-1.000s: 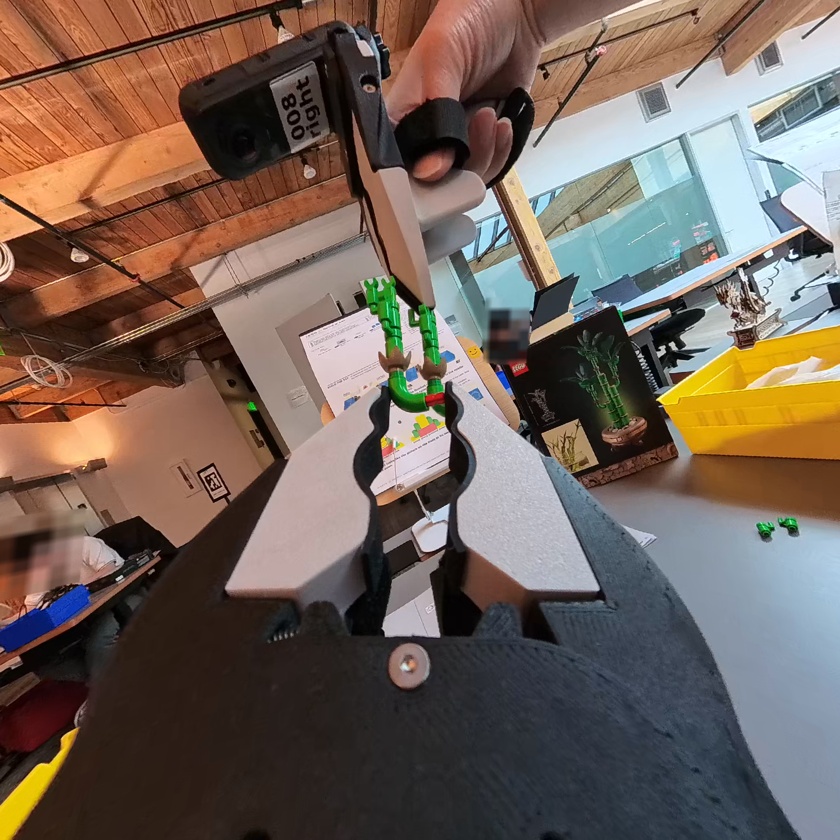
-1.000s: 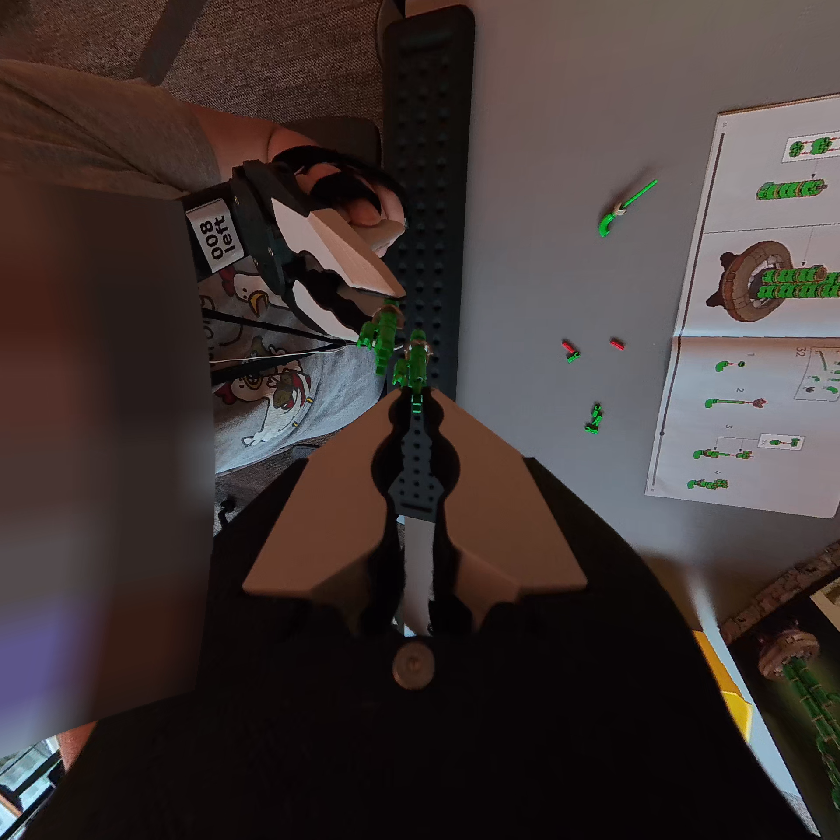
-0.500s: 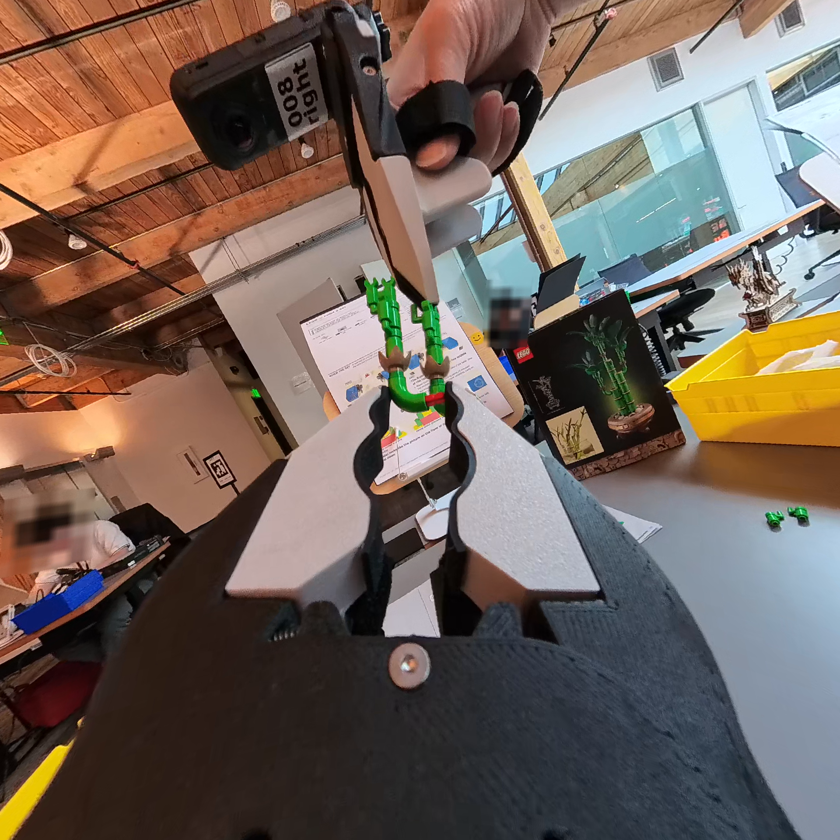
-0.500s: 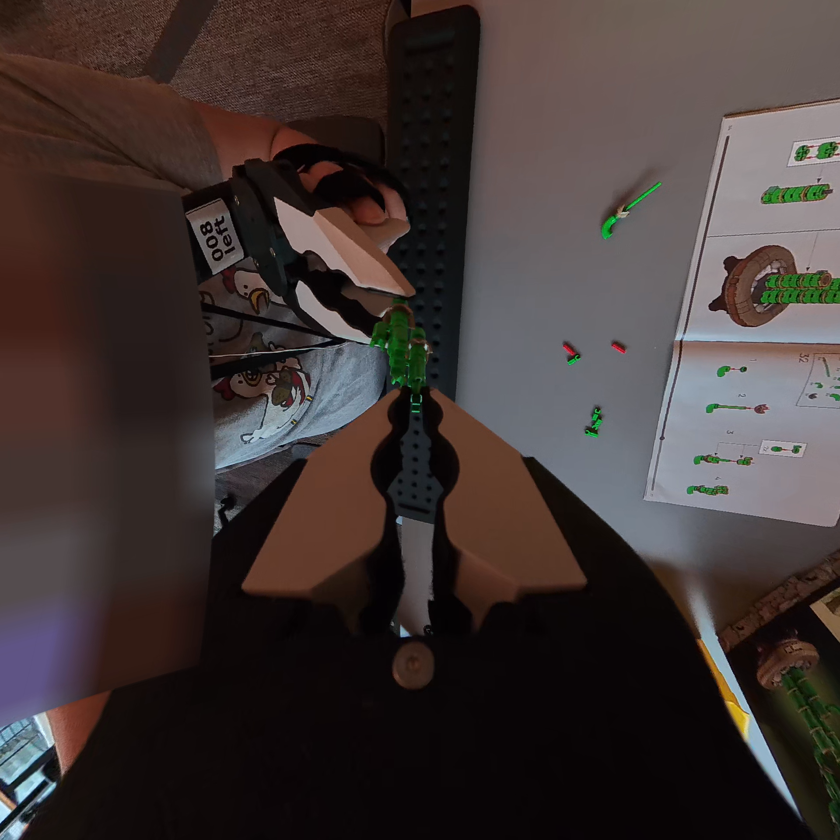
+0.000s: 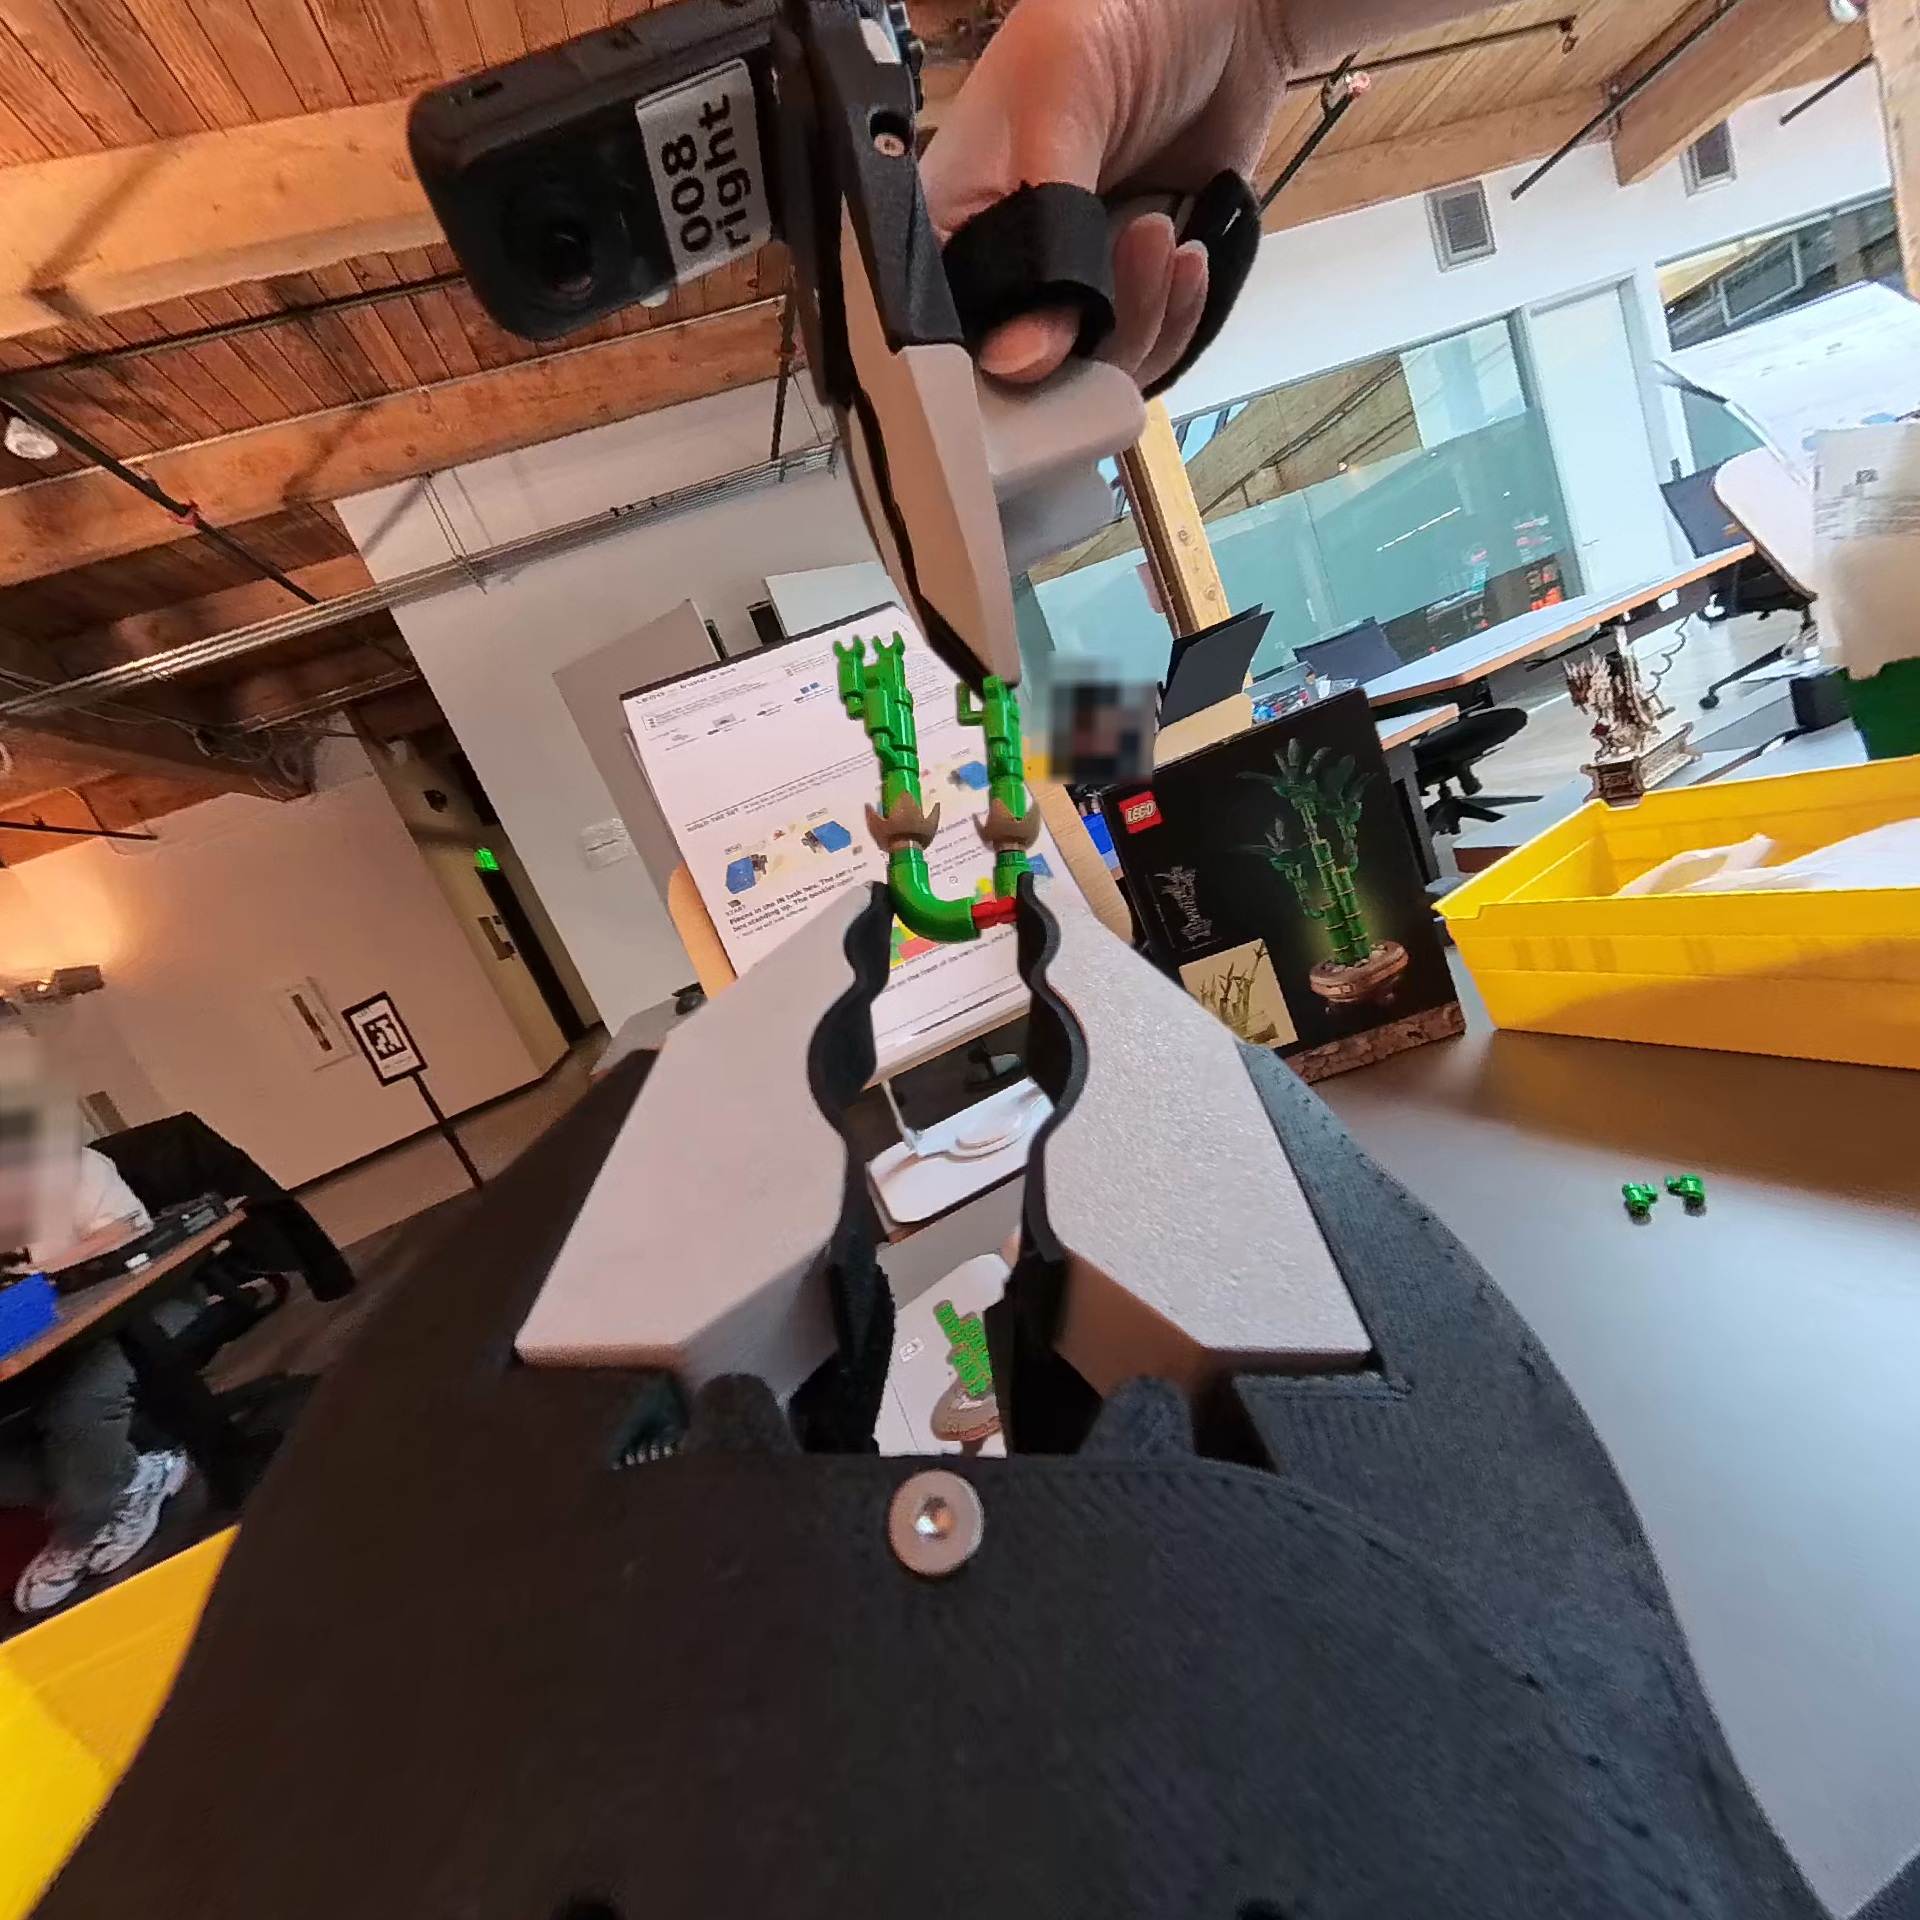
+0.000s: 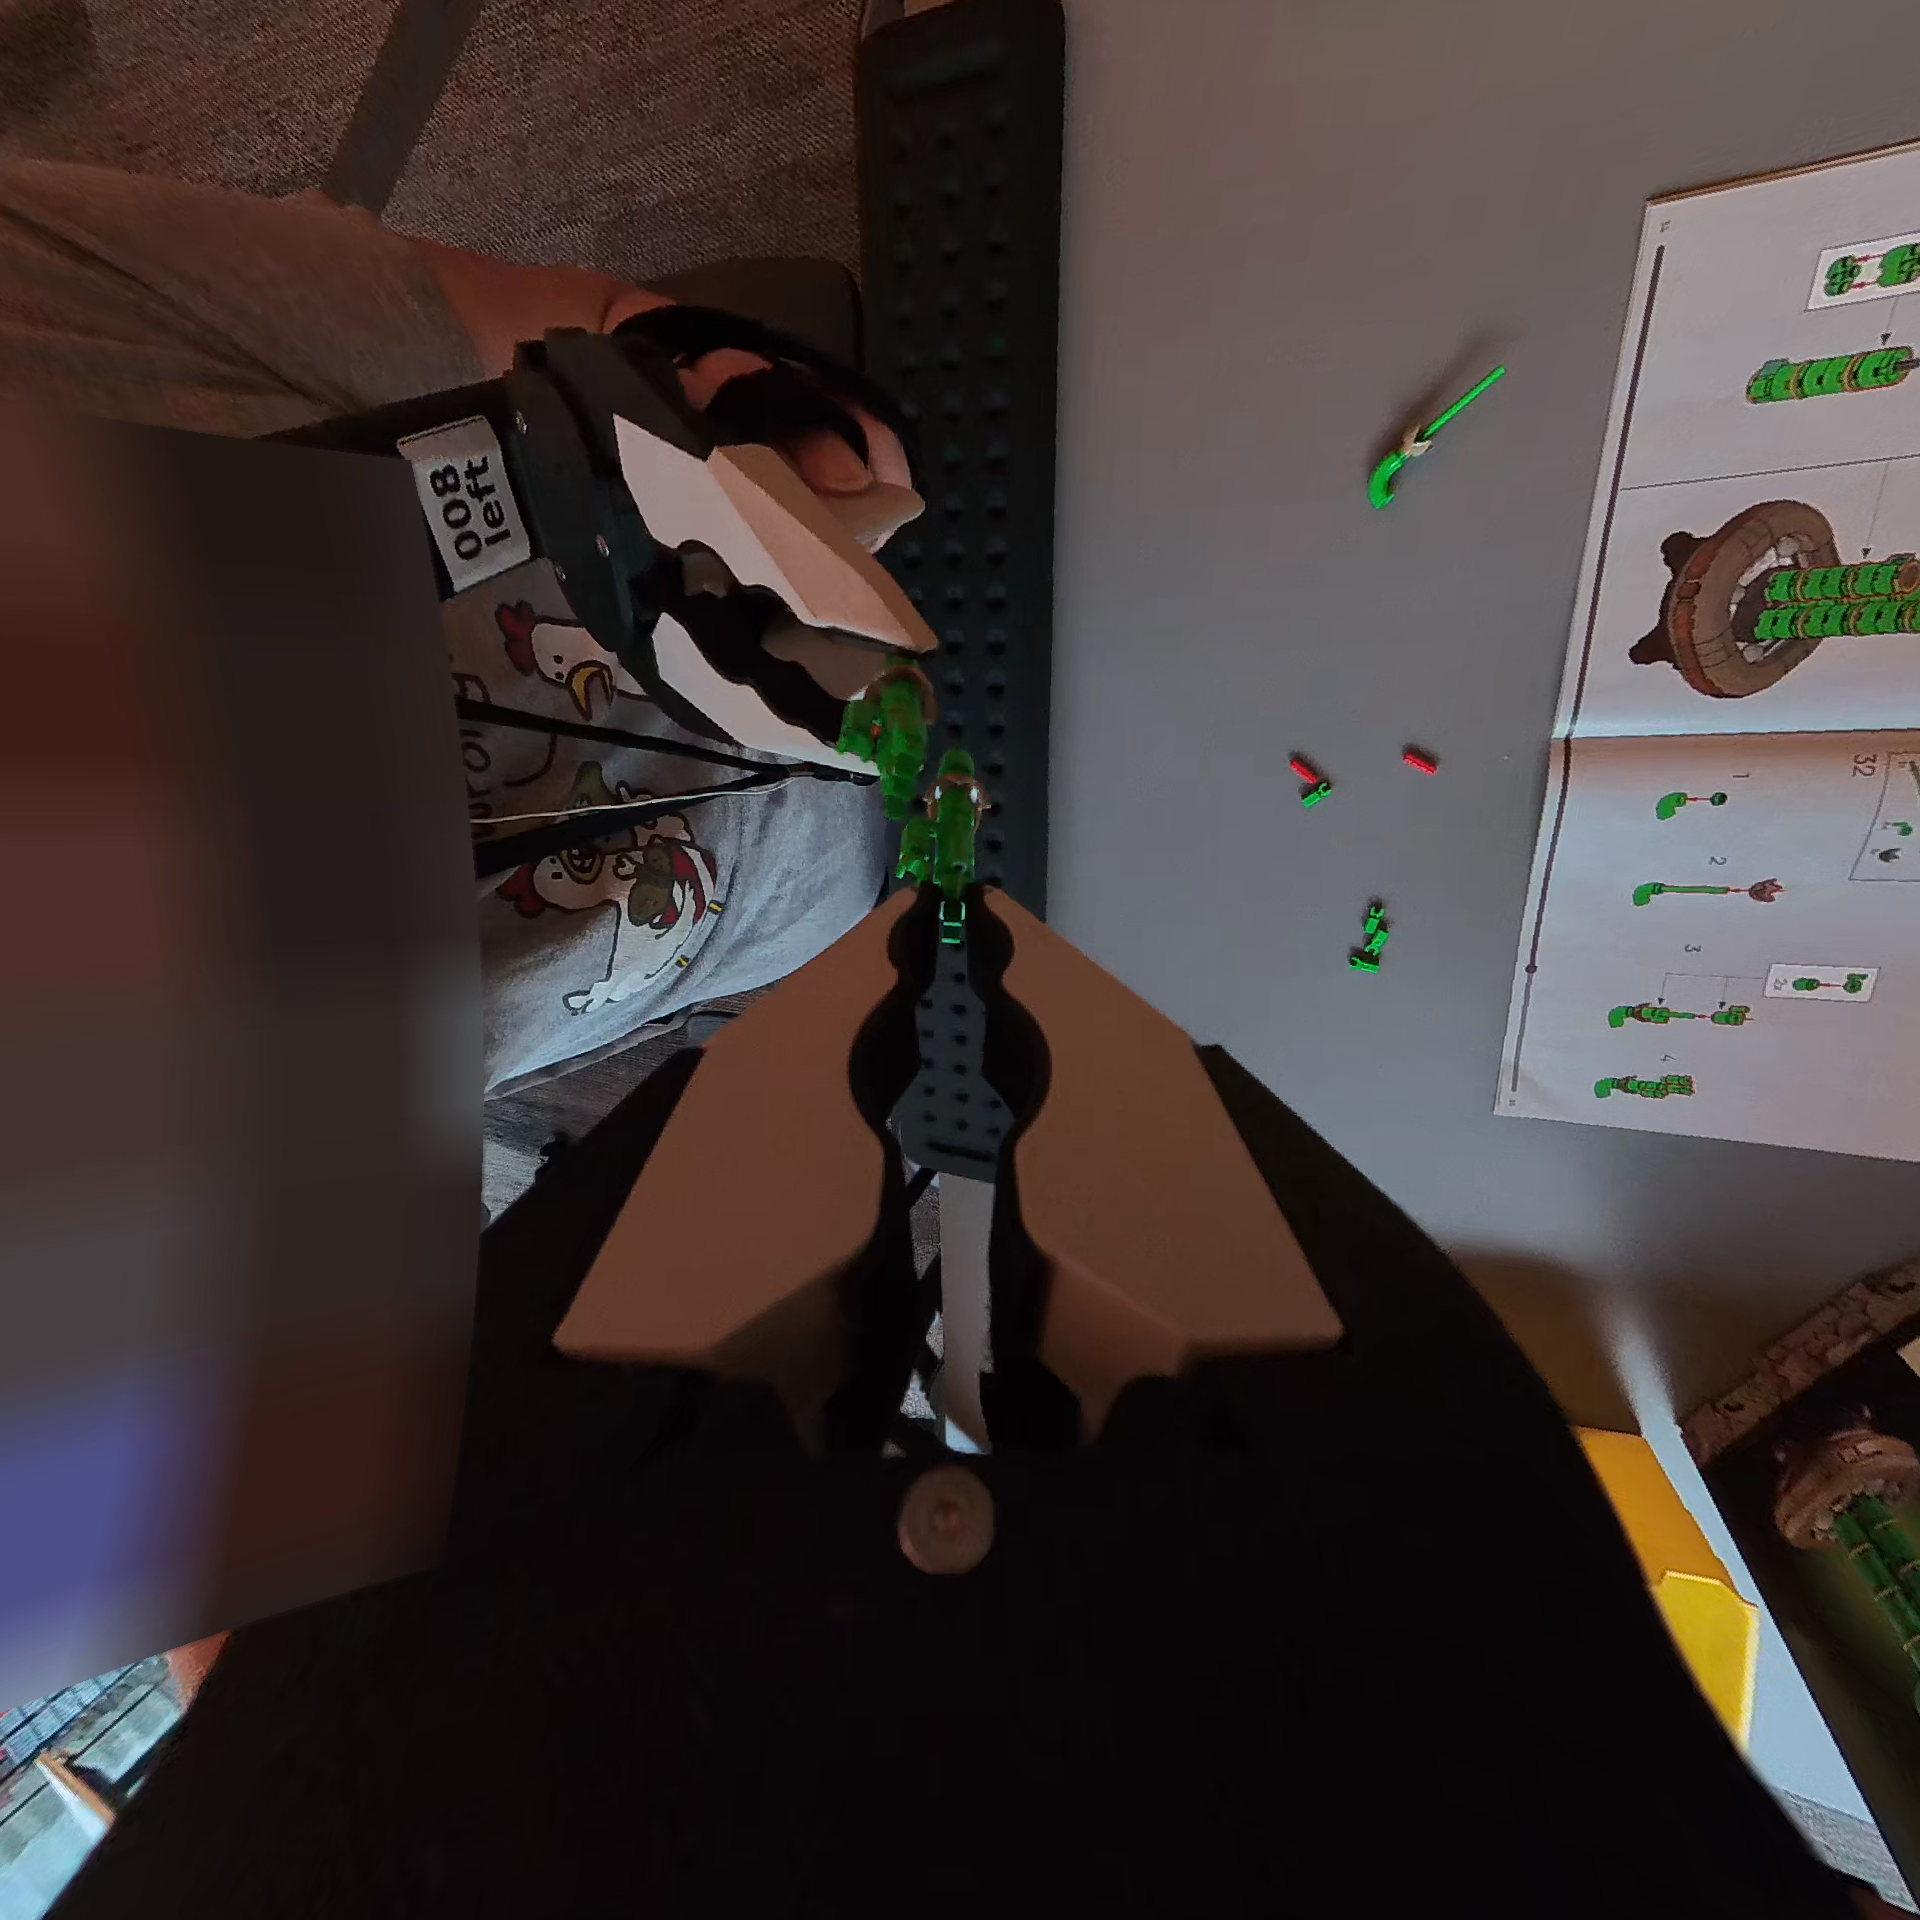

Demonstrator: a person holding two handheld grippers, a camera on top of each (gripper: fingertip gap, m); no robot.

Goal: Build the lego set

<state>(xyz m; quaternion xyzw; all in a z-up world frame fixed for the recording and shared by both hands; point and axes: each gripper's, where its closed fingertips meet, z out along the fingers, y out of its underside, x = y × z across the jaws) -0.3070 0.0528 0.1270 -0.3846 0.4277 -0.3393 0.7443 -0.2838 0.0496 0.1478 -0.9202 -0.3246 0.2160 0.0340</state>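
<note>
Green lego stalks (image 5: pixel 940 821), pinched between both grippers' jaws

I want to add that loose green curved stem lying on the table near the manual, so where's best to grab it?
Grip the curved green stem across its thicker hooked end, coming straight down from above. It lies flat on the grey table, and its thin rod end offers the jaws little to pinch.

Two grippers — left gripper (image 5: pixel 945 904), right gripper (image 6: pixel 948 902); two green stalks (image 5: pixel 940 790); one yellow bin (image 5: pixel 1683 935); two loose green bits (image 5: pixel 1662 1195) — lower right.
</note>
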